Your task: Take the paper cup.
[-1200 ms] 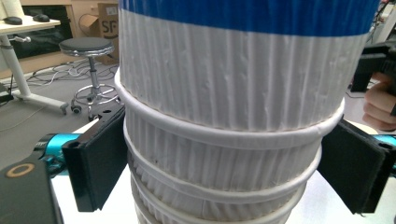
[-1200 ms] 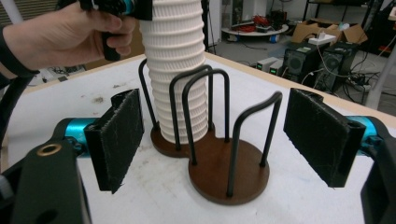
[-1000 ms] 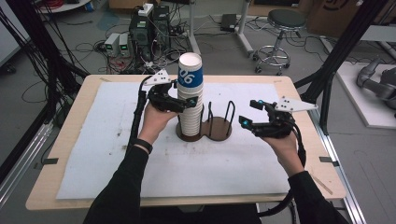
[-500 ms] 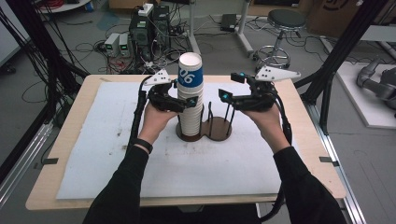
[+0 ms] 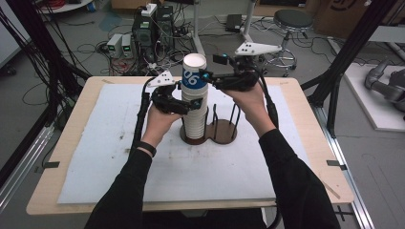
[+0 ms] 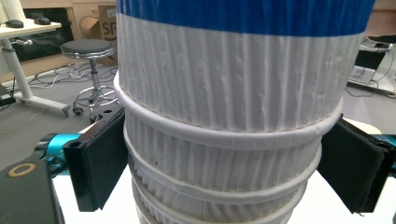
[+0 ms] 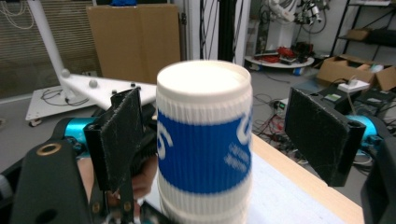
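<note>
A tall stack of ribbed paper cups is standing upright in one ring of a dark, round-lobed wooden holder, which is sitting near the middle of the counter on a pale grey mat. Thin black rods are rising from the holder's other ring. The cups are white, with fine vertical corrugations and rolled rims that are showing as stacked ridges in the left gripper view. The top cup is wearing a broad blue band with white lettering; from the high view the figures "06" are readable, while the smaller print in the right gripper view is too blurred to read.

The left gripper is sitting around the stack below the blue band, its flat black padded jaws pressing on either side of the white rims (a wide hold, since the stack is wide). The right gripper is being held level with the top cup, its jaws standing wide to either side of the blue band with clear gaps, touching nothing. Its grey three-cornered plate is showing above the hand.
</note>
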`<move>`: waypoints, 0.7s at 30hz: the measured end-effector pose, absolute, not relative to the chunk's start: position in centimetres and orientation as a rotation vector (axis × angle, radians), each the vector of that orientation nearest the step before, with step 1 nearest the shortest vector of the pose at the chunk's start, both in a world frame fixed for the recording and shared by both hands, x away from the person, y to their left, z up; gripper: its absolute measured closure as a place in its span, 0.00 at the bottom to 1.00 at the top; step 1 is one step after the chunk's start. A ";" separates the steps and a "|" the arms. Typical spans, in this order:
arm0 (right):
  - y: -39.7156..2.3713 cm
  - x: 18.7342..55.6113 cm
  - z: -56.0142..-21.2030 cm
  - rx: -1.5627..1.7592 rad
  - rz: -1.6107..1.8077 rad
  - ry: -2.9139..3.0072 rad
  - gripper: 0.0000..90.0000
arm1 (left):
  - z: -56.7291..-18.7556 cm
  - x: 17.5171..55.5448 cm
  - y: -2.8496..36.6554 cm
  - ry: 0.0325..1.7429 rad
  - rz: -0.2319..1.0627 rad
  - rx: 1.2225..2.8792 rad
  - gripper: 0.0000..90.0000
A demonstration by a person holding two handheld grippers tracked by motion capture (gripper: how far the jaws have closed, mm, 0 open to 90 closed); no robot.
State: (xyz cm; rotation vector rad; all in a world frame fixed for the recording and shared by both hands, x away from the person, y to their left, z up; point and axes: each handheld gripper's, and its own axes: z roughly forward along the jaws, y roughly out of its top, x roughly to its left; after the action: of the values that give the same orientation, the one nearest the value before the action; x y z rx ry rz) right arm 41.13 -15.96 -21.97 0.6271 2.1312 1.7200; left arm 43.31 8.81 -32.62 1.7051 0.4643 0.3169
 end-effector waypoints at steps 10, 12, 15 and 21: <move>-13.4 42.6 -21.8 0.685 1.664 2.185 0.23 | -32.6 43.3 8.8 0.464 0.316 1.707 0.12; -13.3 42.7 -21.9 0.674 1.671 2.194 0.29 | -32.6 43.4 8.8 0.455 0.318 1.709 0.12; -13.1 42.6 -21.8 0.652 1.667 2.195 0.33 | -32.6 43.4 8.9 0.457 0.317 1.710 0.12; -13.2 42.4 -21.7 0.637 1.664 2.196 0.34 | -32.5 43.3 8.8 0.457 0.320 1.712 0.12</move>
State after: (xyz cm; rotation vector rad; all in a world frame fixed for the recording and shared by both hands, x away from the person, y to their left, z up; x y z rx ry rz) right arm 42.42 -13.15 -21.70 0.6369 2.1956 1.6643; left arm 43.35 8.81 -32.54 1.7117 0.4572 0.3199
